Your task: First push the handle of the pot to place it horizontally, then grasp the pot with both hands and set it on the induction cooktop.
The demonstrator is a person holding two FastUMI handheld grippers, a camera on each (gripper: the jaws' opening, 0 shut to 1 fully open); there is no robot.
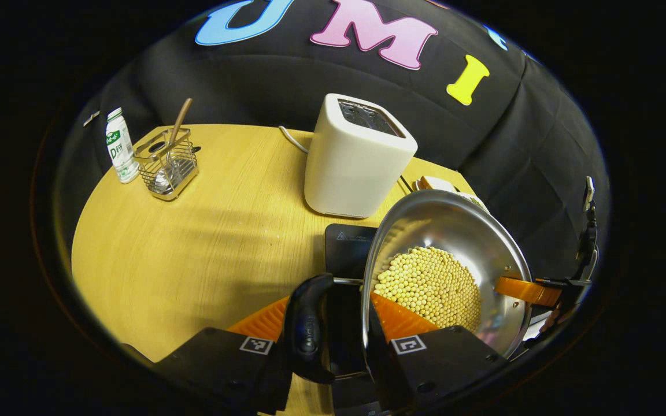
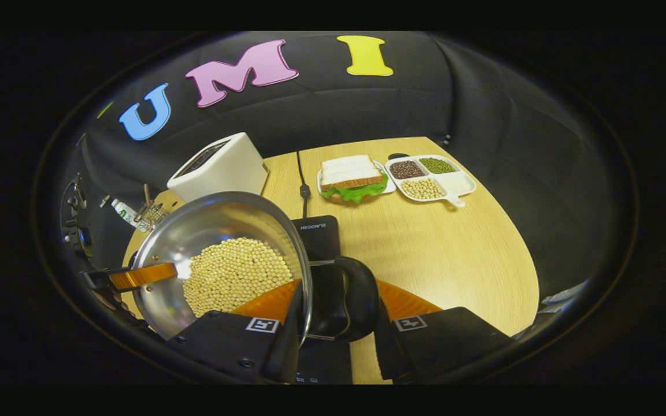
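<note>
Steel pot (image 1: 454, 231) of pale beans, black side handles, hangs above the black cooktop (image 1: 347, 245).

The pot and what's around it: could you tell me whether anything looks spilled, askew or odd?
Nothing spilled: the beans sit inside the pot, held over the cooktop by both claws at its handles. The pot looks tilted, perhaps only lens distortion.

Silver pot (image 1: 454, 231) — pale-yellow beans (image 1: 431, 283)

The toaster (image 1: 356, 159) stands just behind the cooktop (image 1: 349, 248); table (image 1: 194, 254) leftward lies open.
</note>
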